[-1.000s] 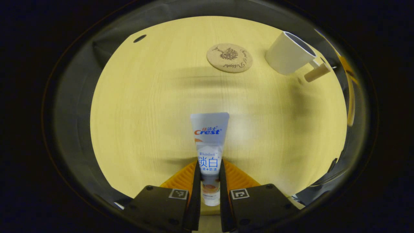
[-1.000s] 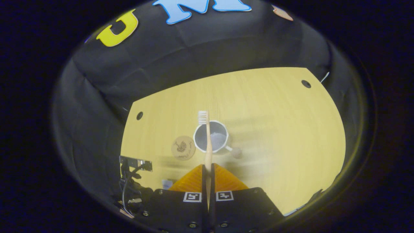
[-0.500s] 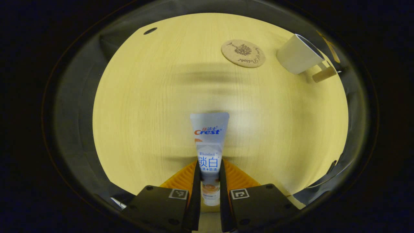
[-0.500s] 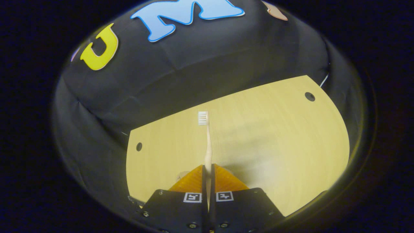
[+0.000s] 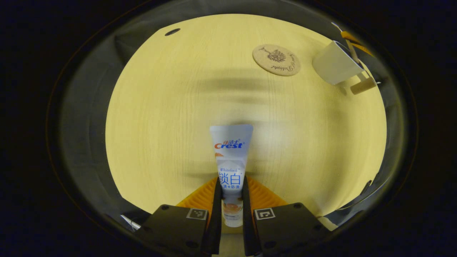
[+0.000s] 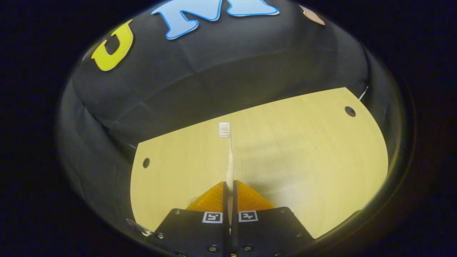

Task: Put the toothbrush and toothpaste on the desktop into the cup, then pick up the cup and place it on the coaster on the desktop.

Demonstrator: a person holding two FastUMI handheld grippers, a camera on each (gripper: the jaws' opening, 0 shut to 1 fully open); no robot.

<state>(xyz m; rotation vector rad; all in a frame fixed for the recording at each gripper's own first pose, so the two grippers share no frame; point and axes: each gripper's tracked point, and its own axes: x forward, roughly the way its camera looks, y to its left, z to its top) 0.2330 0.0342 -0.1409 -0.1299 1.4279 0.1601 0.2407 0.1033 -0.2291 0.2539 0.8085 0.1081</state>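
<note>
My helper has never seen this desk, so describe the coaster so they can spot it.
On the pale wooden desktop, look toward its far right. The coaster lies flat beside the white cup: a round tan disc with a dark tree design.

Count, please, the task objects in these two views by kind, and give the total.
Toothpaste: 1, held in the left gripper
Toothbrush: 1, held in the right gripper
Cup: 1, on the desk
Coaster: 1, beside the cup
Total: 4
</note>
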